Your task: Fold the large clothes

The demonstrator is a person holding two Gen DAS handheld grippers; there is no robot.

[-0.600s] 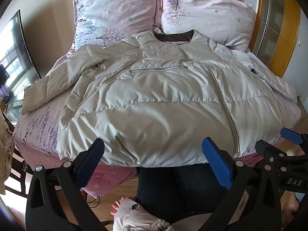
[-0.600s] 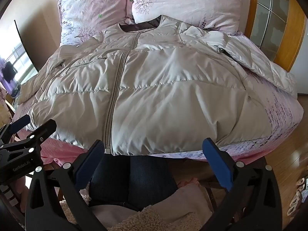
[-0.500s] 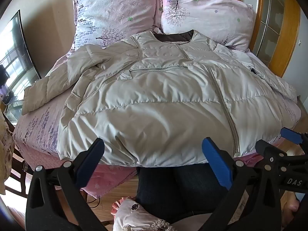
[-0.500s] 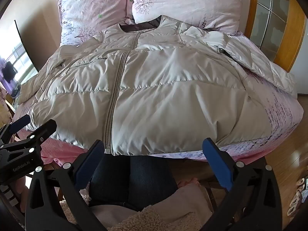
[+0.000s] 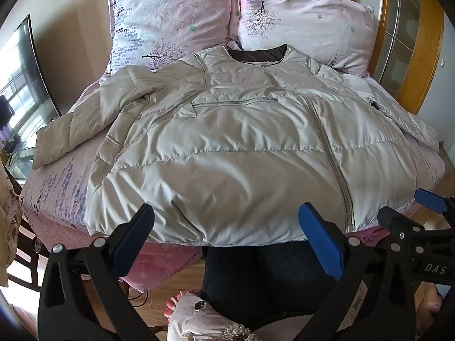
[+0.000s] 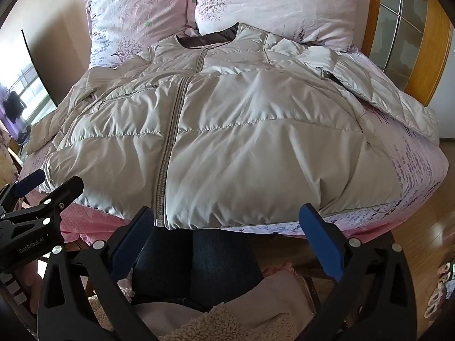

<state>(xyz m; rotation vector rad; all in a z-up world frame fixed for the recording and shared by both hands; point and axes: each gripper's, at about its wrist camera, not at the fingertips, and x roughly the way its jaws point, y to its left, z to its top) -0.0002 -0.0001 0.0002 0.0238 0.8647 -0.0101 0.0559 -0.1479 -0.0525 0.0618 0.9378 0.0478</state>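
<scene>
the jacket (image 5: 227, 153) lies front-up and zipped on the bed (image 5: 57, 187), collar at 12 o'clock against two pillows, hem at 6 o'clock overhanging the bed's near edge. the zipper (image 6: 170, 130) runs from collar to hem. in the left wrist view one sleeve (image 5: 85, 119) extends toward 9 o'clock, bent and creased, with its cuff on the sheet. in the right wrist view the other sleeve (image 6: 384, 96) extends toward 3 o'clock along the bed's edge.

left hand-held gripper (image 5: 227, 227): jaws spread wide, nothing between them. it hovers just short of the hem, left of the zipper, not touching the fabric. its blue pads (image 5: 318, 238) show at 5 and 7 o'clock in its own view.

right hand-held gripper (image 6: 224, 227): jaws spread wide, nothing between them. it hovers just short of the hem, right of the zipper's lower end, not touching the fabric. each gripper shows at the edge of the other's view, so the two are side by side.

pillow one (image 5: 170, 20) stands at 11 o'clock, pillow two (image 5: 307, 22) at 1 o'clock; both are pink with a tree print. a wooden frame (image 5: 412, 56) with glass panes stands at 2 o'clock. a mirror (image 5: 20, 85) leans at 9 o'clock. the person's dark trousers (image 5: 256, 278) show below the hem at 6 o'clock.
</scene>
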